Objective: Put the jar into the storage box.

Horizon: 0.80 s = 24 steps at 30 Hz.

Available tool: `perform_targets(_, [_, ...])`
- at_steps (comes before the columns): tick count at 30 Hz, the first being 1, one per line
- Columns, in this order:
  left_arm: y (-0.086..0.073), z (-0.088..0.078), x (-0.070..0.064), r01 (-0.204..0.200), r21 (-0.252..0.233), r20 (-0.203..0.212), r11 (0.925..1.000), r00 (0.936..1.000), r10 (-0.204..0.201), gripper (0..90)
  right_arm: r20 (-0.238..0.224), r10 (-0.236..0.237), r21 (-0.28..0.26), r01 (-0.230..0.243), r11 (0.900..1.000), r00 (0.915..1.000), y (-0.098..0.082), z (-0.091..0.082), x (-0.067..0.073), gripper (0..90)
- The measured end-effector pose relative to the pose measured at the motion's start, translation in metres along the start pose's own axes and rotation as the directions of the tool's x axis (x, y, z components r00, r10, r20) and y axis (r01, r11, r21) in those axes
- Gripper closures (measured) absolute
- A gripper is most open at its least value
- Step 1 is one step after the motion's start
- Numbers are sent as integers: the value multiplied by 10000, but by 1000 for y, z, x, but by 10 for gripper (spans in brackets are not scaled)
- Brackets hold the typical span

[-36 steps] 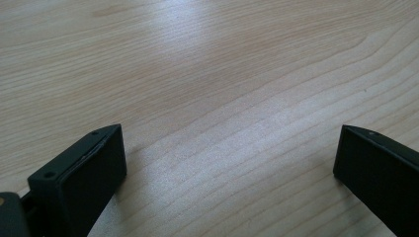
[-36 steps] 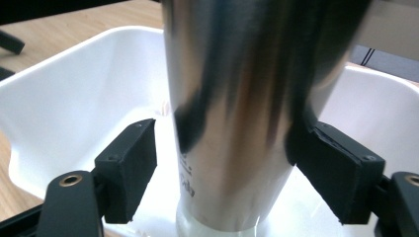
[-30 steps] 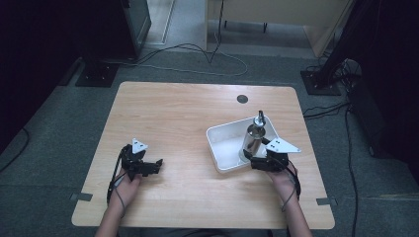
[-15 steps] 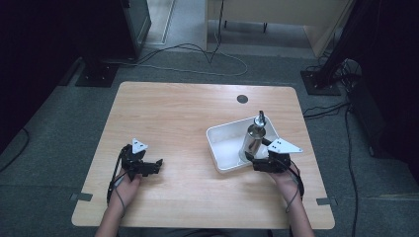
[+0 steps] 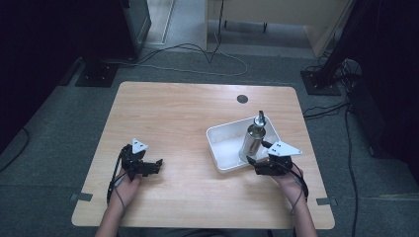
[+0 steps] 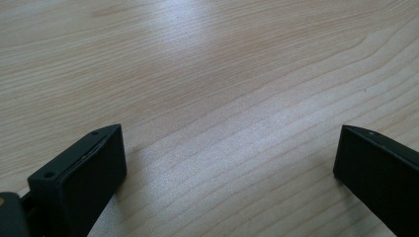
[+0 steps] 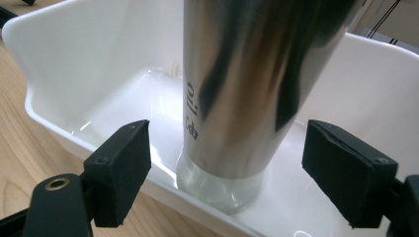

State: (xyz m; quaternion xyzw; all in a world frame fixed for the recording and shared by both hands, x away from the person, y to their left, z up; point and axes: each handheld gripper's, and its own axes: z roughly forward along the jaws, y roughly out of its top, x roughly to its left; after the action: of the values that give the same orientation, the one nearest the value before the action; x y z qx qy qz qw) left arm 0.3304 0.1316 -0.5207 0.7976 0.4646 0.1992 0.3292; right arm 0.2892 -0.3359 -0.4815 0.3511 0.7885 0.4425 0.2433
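Note:
A shiny metal bottle (image 5: 252, 139) with a pump top stands upright in the near right corner of a white tray (image 5: 217, 136). My right gripper (image 5: 257, 152) sits low at the tray's near rim, pointing at the bottle. In the right gripper view the bottle (image 7: 247, 74) rises between the two black pads (image 7: 121, 168) with a gap on each side, so the right gripper (image 7: 227, 143) is open and not touching it. My left gripper (image 5: 157, 165) rests on the table at the near left. It is open, with bare wood between its jaws in the left gripper view (image 6: 230, 148).
The wooden table (image 5: 178, 113) has a round cable hole (image 5: 242, 98) near its far edge. Cables run over the grey floor (image 5: 197, 54) behind the table. Dark stands flank it at the far left and far right.

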Motion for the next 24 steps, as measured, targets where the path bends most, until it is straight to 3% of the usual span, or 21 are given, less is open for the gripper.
perform_targets(10, [0,0,0,0,0,0,10000,10000,0,0,-205,42,131,-40,9999,9998,-4,-7,-5,185])
perform_targets(24, [0,0,0,1,-3,-1,10000,10000,-1,0,-551,466,332,-448,9984,9974,-10,-16,-11,187])
